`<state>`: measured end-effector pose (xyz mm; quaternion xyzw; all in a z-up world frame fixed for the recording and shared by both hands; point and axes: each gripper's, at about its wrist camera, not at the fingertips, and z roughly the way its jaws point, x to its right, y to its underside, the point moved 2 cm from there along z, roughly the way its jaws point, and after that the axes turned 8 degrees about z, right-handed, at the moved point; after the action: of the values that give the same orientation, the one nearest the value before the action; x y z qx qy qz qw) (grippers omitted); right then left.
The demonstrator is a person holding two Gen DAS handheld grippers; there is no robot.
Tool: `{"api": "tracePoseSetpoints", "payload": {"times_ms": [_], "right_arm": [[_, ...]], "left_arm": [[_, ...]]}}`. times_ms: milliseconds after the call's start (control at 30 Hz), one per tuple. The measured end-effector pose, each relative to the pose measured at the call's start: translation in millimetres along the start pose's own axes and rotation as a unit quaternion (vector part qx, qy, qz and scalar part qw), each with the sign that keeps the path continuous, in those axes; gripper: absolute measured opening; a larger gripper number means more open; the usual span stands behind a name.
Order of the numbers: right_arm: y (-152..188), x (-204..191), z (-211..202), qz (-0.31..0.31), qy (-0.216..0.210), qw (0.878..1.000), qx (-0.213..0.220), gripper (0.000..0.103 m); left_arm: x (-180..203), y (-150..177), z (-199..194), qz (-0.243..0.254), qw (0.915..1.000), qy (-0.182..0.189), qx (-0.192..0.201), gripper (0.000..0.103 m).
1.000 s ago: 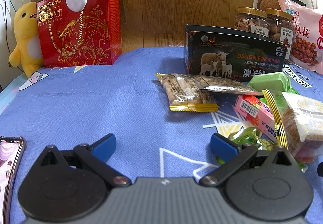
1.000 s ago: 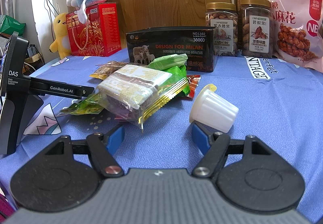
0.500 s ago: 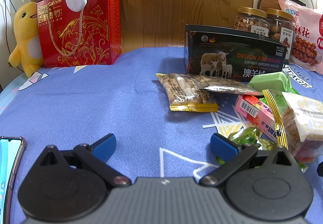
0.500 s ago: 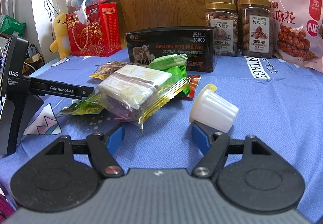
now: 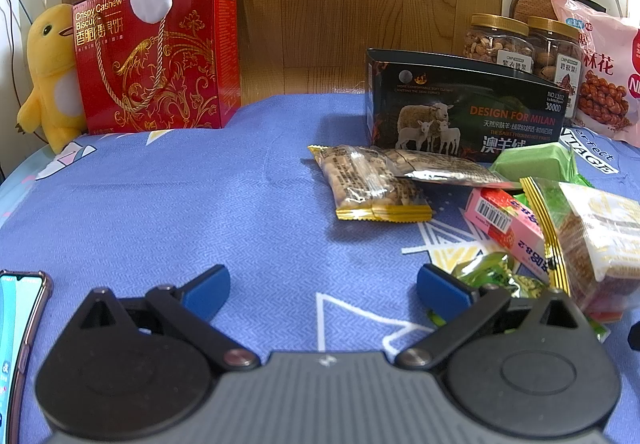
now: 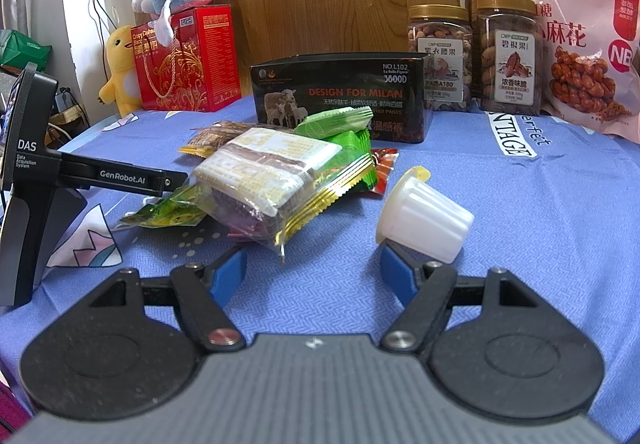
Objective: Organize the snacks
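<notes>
Nothing on the cloth has shifted in the last second; only the phone (image 5: 18, 328) at my left edge has flipped its screen from a pinkish picture to pale blue.

Biggest first: the blue-covered surface (image 5: 192, 211) carries everything. At the back sits the black box (image 6: 340, 95), open-topped as far as I can tell, and I judge it the likely bin for the loose packs, since they are heaped right in front of it. The heap's top item, the clear-wrapped cake pack (image 6: 276, 183), lies on the green wrappers with its long axis running from the near left toward the box at far right, gold crimped edge facing me. From the left view, the gold-edged peanut bar (image 5: 372, 187) lies flat, long axis running away from me, sealed end toward me, apart from the heap. The white jelly cup (image 6: 424, 219) lies tipped on its side, yellow lid tab pointing up-left toward the heap, base toward my right.

My left claw (image 5: 322, 280) hangs low over bare cloth, jaws spread wide, holding nothing. My right claw (image 6: 314, 274) is likewise spread and empty, its right finger just under the cup.
</notes>
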<state>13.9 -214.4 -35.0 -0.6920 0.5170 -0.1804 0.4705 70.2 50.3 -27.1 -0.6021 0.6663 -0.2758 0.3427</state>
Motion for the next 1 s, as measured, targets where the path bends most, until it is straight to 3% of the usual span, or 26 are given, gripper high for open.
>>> {"api": "tracePoseSetpoints", "payload": {"times_ms": [1000], "right_arm": [[-0.1, -2.4, -0.8, 0.002, 0.000, 1.000, 0.001, 0.077]], "left_arm": [[-0.3, 0.3, -0.3, 0.000, 1.0000, 0.000, 0.000, 0.103]]}}
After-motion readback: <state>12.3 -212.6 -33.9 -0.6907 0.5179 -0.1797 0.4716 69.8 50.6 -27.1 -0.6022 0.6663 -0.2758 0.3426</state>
